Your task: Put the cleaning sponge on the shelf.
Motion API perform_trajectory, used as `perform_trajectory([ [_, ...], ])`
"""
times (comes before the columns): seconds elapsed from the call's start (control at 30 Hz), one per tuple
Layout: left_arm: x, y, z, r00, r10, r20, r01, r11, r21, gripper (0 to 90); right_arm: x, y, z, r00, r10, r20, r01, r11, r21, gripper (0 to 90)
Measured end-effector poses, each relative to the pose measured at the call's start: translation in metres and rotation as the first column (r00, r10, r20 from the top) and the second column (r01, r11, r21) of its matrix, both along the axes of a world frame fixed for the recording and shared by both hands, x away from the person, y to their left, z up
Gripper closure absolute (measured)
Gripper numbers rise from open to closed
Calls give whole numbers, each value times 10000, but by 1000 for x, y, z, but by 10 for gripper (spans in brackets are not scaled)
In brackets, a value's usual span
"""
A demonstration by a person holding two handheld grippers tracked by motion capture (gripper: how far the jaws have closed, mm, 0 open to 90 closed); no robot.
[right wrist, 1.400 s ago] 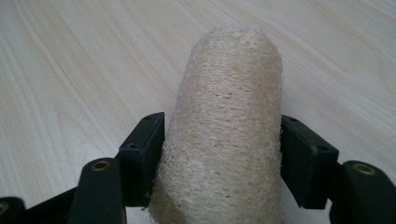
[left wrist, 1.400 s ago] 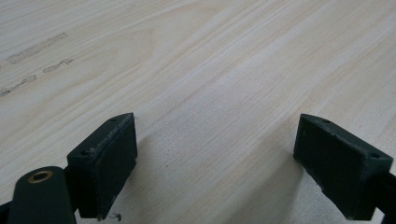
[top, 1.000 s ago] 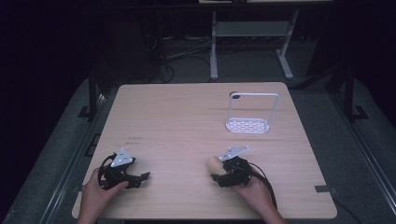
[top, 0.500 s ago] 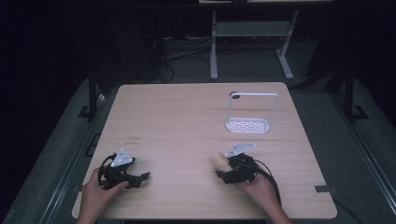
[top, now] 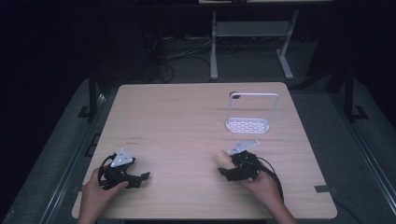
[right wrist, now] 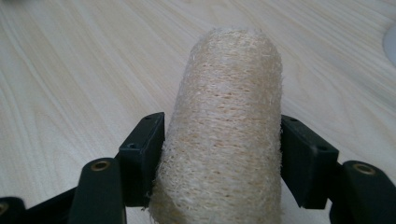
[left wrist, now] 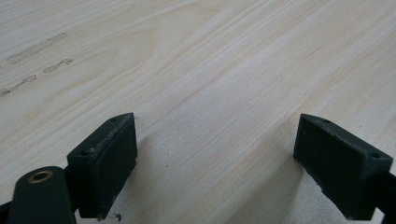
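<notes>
Light wooden table (top: 187,116), dark dim room, grey floor (top: 60,140), white metal frame (top: 247,32) behind

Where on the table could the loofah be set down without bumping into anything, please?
Most of the table is bare: the whole left half beyond the left gripper, and the middle strip between the two grippers. It is tighter at the right, where the white rack stands just beyond the right gripper holding the loofah.
</notes>
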State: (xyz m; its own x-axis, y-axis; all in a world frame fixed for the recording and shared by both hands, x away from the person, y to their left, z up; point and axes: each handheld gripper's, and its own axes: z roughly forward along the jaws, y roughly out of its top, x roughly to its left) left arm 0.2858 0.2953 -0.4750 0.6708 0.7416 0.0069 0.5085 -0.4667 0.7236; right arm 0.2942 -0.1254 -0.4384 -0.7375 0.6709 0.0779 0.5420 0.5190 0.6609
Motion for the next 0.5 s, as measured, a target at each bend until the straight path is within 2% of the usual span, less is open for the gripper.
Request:
perform_trajectory([
  [0.5,0,0,0,10000,-1,2,1,10000,2,129,10,-11,5,9995,-281,161,281,9996,11,362],
])
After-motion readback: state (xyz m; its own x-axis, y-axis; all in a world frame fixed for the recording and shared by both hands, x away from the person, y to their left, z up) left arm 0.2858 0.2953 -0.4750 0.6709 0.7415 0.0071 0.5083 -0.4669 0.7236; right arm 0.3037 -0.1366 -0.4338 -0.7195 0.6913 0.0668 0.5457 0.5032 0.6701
